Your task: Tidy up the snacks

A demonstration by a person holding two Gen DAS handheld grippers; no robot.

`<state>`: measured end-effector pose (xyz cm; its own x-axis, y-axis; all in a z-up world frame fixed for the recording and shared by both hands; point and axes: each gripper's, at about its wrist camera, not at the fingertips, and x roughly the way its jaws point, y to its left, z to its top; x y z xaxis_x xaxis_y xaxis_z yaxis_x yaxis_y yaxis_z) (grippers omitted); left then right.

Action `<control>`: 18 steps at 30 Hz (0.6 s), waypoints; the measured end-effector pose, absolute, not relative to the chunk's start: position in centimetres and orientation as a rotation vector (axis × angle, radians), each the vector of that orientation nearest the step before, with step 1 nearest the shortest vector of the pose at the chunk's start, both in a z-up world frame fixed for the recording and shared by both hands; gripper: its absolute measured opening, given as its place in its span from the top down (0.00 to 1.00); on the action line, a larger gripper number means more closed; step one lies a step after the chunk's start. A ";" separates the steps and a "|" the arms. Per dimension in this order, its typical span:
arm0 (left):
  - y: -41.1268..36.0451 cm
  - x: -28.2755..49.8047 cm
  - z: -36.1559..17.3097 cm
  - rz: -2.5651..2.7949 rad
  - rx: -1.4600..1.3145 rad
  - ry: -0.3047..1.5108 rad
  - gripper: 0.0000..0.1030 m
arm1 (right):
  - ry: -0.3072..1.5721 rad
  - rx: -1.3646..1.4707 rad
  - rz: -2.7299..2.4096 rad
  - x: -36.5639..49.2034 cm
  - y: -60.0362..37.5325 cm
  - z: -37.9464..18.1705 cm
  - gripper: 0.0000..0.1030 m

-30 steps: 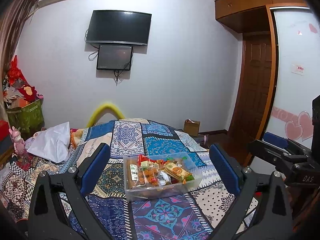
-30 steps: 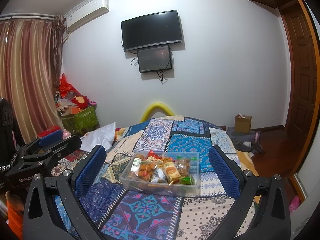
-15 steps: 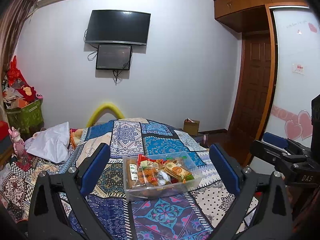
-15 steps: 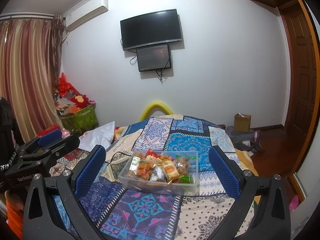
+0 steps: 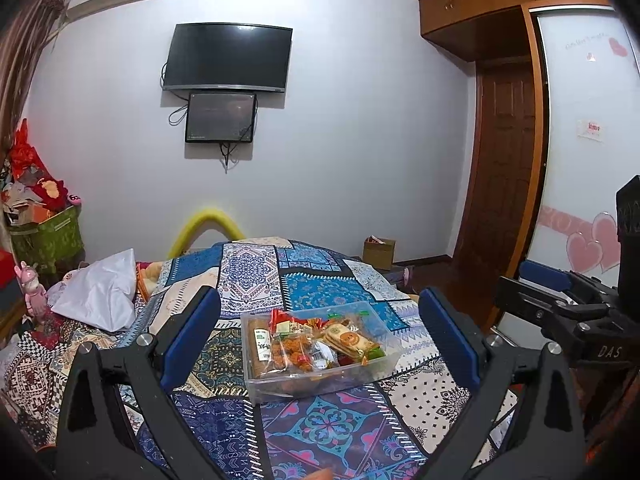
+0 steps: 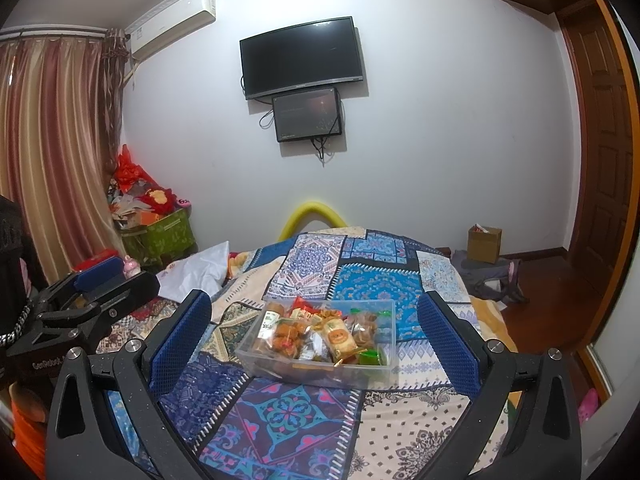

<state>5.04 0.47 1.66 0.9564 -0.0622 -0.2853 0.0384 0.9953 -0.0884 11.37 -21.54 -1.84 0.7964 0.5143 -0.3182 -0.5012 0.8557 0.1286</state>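
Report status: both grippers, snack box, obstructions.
Left gripper open, empty. Right gripper open, empty. Clear plastic snack box on patchwork bedspread, untouched. Nothing in the way.

This is a bedroom in someone's home. A patchwork quilt (image 6: 360,276) is covering the bed, a dark television (image 6: 302,56) is hanging on the white wall, striped curtains (image 6: 52,152) are hanging beside an air conditioner (image 6: 172,20), and a wooden door (image 5: 504,160) is standing next to a wardrobe panel with pink hearts (image 5: 592,240).
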 end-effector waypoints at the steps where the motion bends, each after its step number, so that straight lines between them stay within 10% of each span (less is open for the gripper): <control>1: 0.5 5.1 1.6 -0.051 -0.083 0.292 0.03 | 0.353 0.038 0.545 11.4 -21.5 -1.8 0.00; 18: 1.0 5.9 0.9 -0.071 -0.120 0.322 0.03 | 0.371 0.040 0.538 11.7 -21.4 -2.2 0.00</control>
